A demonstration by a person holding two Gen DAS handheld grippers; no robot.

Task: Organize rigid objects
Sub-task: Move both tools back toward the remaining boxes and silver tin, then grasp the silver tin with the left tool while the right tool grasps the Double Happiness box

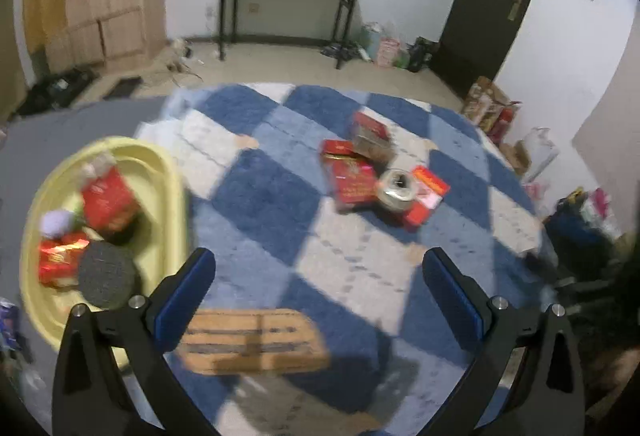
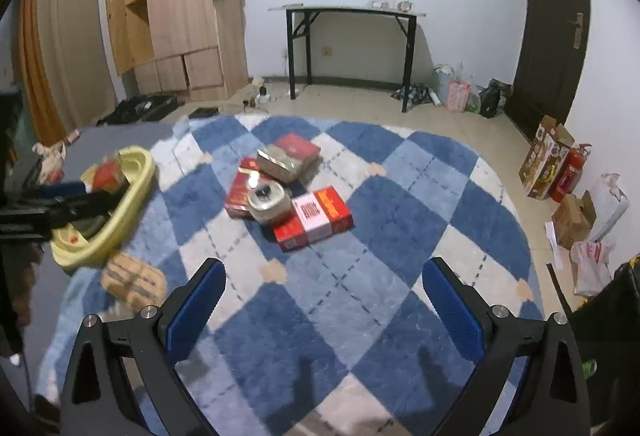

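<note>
Two hand-held grippers hover above a blue-and-white checked rug [image 2: 360, 276] on a tiled floor. Left gripper [image 1: 318, 268]: blue-padded fingers spread wide, nothing between them. Right gripper [image 2: 324, 280]: fingers also spread wide and empty.

Near the rug's middle lies a cluster of rigid objects. A red-and-white box [image 2: 316, 218] lies flat, closest to the grippers. Touching it is a round metal tin [image 2: 269, 201], which rests partly on a flat red box [image 2: 240, 194]. Behind those, a brownish box [image 2: 280, 158] leans on another red box [image 2: 298, 148].

At the rug's left edge sits a yellow oval tray [image 1: 164, 172] holding a red box [image 1: 110, 202], a red packet [image 1: 60, 260] and a dark round disc [image 1: 106, 274]. Just beside the tray, a striped tan box [image 1: 252, 340] lies on the rug, blurred.
</note>
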